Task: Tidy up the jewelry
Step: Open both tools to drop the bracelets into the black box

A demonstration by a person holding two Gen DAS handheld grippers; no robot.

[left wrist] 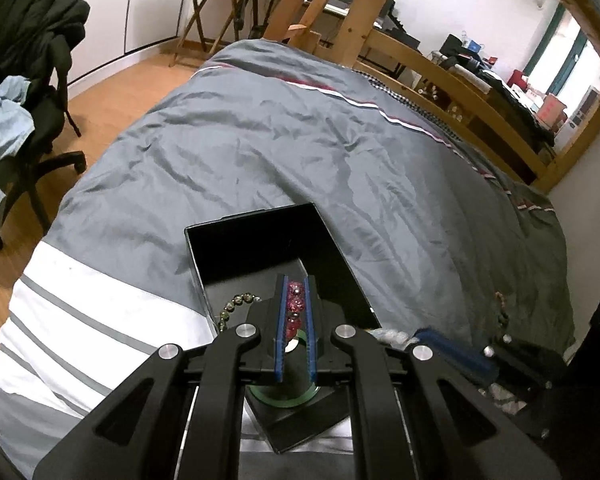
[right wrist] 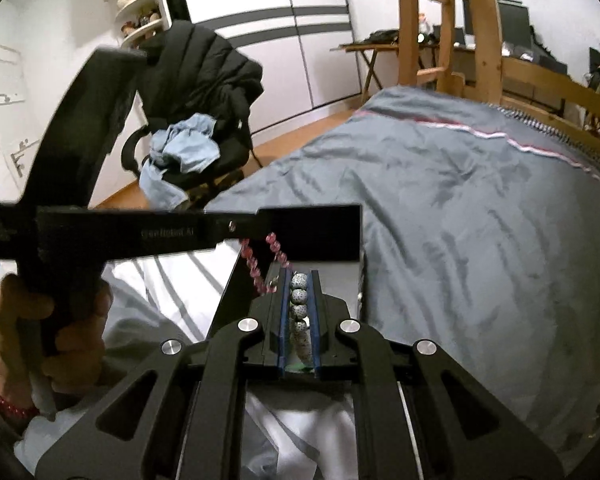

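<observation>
An open black jewelry box (left wrist: 256, 240) lies on the bed. My left gripper (left wrist: 296, 280) is shut on a pink bead bracelet (left wrist: 294, 304) and holds it over the box. A green bead bracelet (left wrist: 236, 304) lies in the box at the left. A green bangle (left wrist: 288, 398) sits under the left gripper. My right gripper (right wrist: 300, 274) is shut on a white speckled bead bracelet (right wrist: 299, 304) near the box (right wrist: 320, 236). In the right wrist view the pink bracelet (right wrist: 260, 268) hangs from the left gripper's body (right wrist: 100, 232).
The bed has a grey duvet (left wrist: 300, 140) with a white striped end (left wrist: 80, 320). A black office chair (right wrist: 204, 120) with clothes stands on the wood floor at the left. A brown bead bracelet (left wrist: 502, 312) lies on the duvet at the right.
</observation>
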